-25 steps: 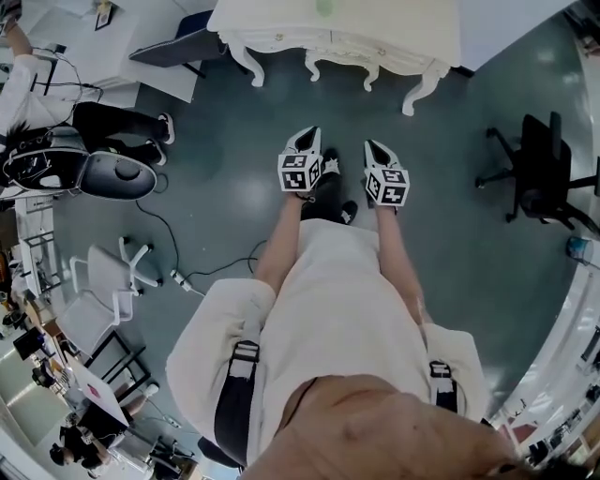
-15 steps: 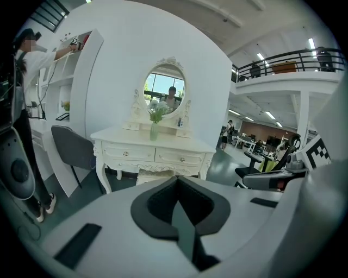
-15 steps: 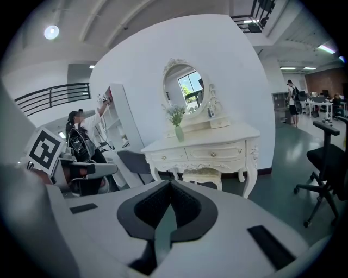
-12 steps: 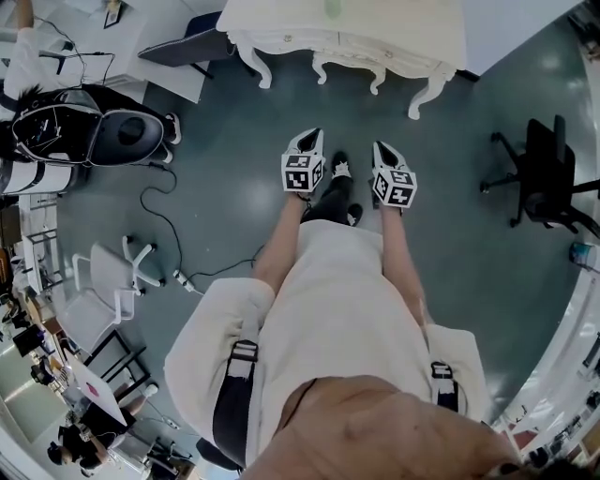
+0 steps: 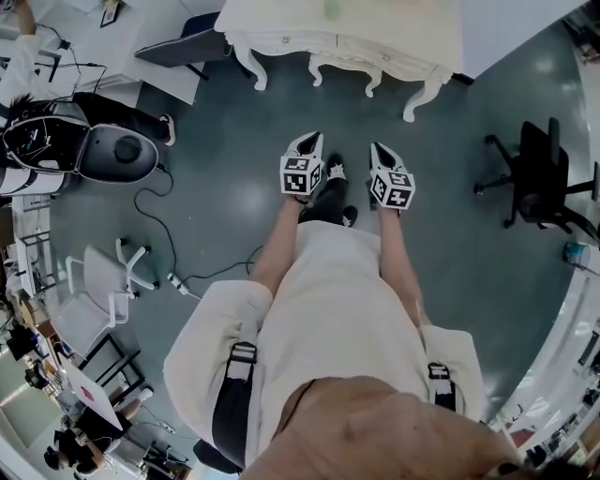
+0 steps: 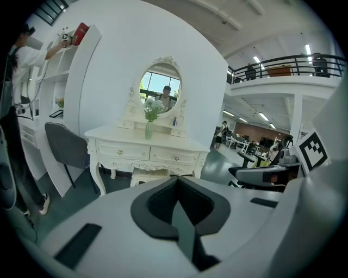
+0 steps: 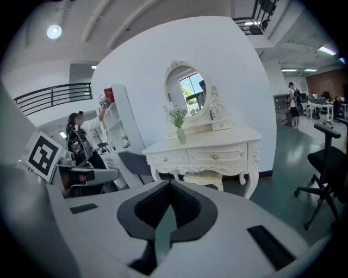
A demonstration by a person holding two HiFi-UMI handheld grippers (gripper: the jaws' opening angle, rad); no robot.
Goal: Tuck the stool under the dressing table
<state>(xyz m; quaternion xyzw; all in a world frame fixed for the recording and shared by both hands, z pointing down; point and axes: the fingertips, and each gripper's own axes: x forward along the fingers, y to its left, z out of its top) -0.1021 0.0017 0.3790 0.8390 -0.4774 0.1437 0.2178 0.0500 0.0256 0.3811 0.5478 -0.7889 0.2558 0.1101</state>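
Note:
The white dressing table (image 5: 337,28) stands at the top of the head view, with an oval mirror and a vase on it. The cushioned white stool (image 6: 149,174) (image 7: 204,176) sits between the table's legs under the top; in the head view the tabletop hides its seat. My left gripper (image 5: 309,138) (image 6: 175,179) and right gripper (image 5: 375,147) (image 7: 169,183) hang side by side in front of me, pointing at the table from well short of it. Both are shut, with nothing between their jaws.
A grey chair (image 5: 183,47) stands left of the table by a white shelf unit. A black office chair (image 5: 539,178) is at the right. A person with equipment (image 5: 56,141), a floor cable (image 5: 164,234) and a white chair (image 5: 103,281) are at the left.
Both grippers have stayed where they were, still shut. The person with equipment at the left has shifted about.

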